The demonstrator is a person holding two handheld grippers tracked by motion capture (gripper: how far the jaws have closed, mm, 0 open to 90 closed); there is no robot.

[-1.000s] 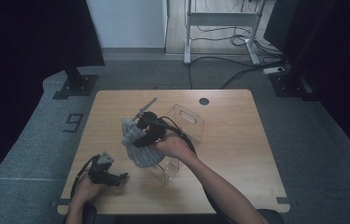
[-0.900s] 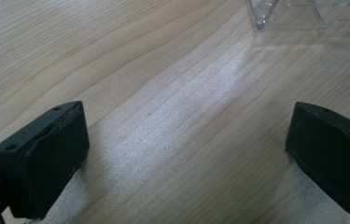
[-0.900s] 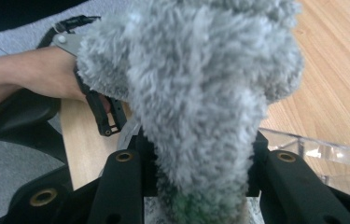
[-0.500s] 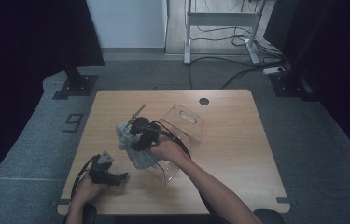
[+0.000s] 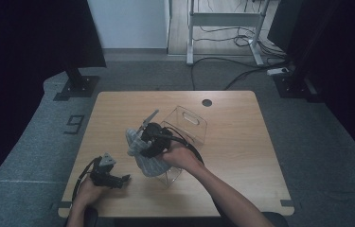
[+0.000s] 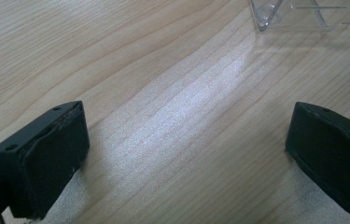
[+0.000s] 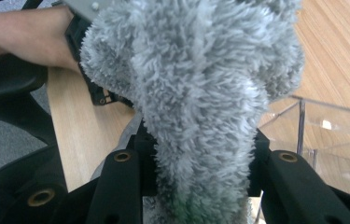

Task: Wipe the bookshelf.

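The right claw is up over the middle of the counter, and it has a fluffy grey cloth clamped between its jaws. In the right gripper view the grey cloth bulges up thick and shaggy between the two black jaws, which press in on it from both sides. From the high view the cloth hangs down from the claw in a bunch, its lower end draped at the near left corner of a clear plastic box. That box sits just right of the cloth, toward the far middle of the counter, with a handle cutout in its far wall. In the right gripper view the clear plastic box shows at the right, its see-through wall and rim just beside the cloth.

Over at the near left corner the left claw rests low by the counter, well apart from the cloth and the box. Its jaws stand wide open with nothing between them; the left gripper view shows bare wood grain in the gap, and one corner of the clear box at the top edge. A small round black hole sits in the counter near its far edge.
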